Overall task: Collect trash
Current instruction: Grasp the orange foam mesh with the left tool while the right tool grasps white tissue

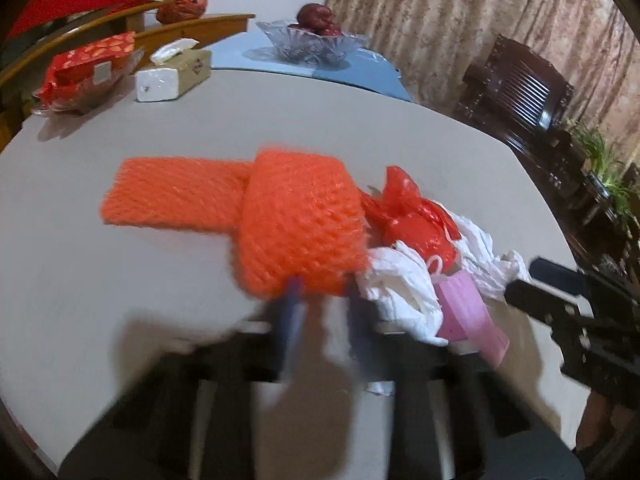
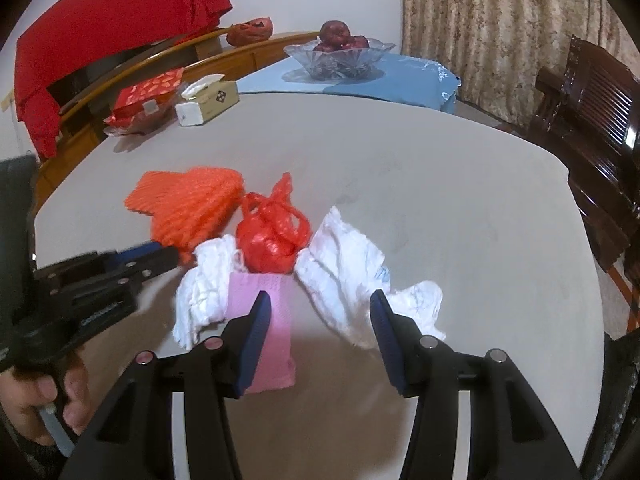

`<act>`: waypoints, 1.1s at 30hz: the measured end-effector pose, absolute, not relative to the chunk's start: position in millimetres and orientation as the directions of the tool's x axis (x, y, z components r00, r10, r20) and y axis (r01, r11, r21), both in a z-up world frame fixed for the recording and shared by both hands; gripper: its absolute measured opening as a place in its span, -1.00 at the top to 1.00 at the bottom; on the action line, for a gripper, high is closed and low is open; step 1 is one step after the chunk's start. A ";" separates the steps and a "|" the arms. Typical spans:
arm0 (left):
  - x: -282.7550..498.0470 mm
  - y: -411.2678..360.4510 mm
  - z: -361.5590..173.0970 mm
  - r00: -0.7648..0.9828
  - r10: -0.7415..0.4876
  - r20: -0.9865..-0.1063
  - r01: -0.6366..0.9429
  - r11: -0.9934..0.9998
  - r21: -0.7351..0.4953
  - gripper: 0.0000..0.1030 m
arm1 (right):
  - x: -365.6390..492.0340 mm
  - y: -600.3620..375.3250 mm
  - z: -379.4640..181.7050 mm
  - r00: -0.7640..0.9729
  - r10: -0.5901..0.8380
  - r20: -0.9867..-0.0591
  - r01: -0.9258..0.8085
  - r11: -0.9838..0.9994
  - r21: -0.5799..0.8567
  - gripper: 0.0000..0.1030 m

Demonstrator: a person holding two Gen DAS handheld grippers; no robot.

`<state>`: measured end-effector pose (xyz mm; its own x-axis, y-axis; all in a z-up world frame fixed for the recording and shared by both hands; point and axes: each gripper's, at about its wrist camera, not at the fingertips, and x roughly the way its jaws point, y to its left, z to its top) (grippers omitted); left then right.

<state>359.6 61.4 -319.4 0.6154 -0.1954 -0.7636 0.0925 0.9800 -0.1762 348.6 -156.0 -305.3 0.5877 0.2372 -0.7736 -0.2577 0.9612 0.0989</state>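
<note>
Left gripper (image 2: pixel 160 254): jaws pinched on orange foam net (image 1: pixel 296 220), frame centre. Right gripper (image 2: pixel 318 330): jaws held apart, nothing gripped. Pink mask (image 2: pixel 266 320) lies beneath left pad, long axis toward camera; white tissue (image 2: pixel 344 276) beside right pad. Right gripper judged nearer to both.

Faint lettering on left claw (image 2: pixel 160 258), perhaps unreadable.

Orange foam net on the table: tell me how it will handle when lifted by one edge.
The orange foam net is open mesh, so it is probably very light for its bulk. It lies folded over itself, so it likely flops and unfolds rather than holding shape. The left hand-held gripper sits at its near edge; the soft mesh should compress between the fingers and probably not slip.
</note>
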 end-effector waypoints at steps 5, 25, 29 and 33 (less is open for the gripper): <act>357.1 64.6 -317.4 0.630 -0.200 -0.750 0.090 0.978 -0.186 0.94 | 363.8 -158.6 -312.3 0.582 0.225 -0.781 -0.249 0.964 0.092 0.01; 348.2 65.1 -301.8 0.660 -0.198 -0.725 0.079 0.978 -0.195 0.99 | 386.3 -166.6 -320.0 0.563 0.228 -0.795 -0.268 0.960 0.086 0.96; 342.3 61.2 -294.3 0.664 -0.192 -0.722 0.084 0.979 -0.184 0.99 | 381.3 -171.0 -305.9 0.580 0.228 -0.782 -0.261 0.961 0.086 0.97; 336.0 60.3 -285.7 0.674 -0.194 -0.713 0.086 0.979 -0.185 0.99 | 374.6 -175.5 -290.4 0.601 0.225 -0.767 -0.256 0.963 0.082 0.97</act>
<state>336.0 60.3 -285.7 0.6737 -0.1943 -0.7130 0.0864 0.9789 -0.1851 374.6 -175.5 -290.4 0.6012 0.2253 -0.7667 -0.2564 0.9631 0.0819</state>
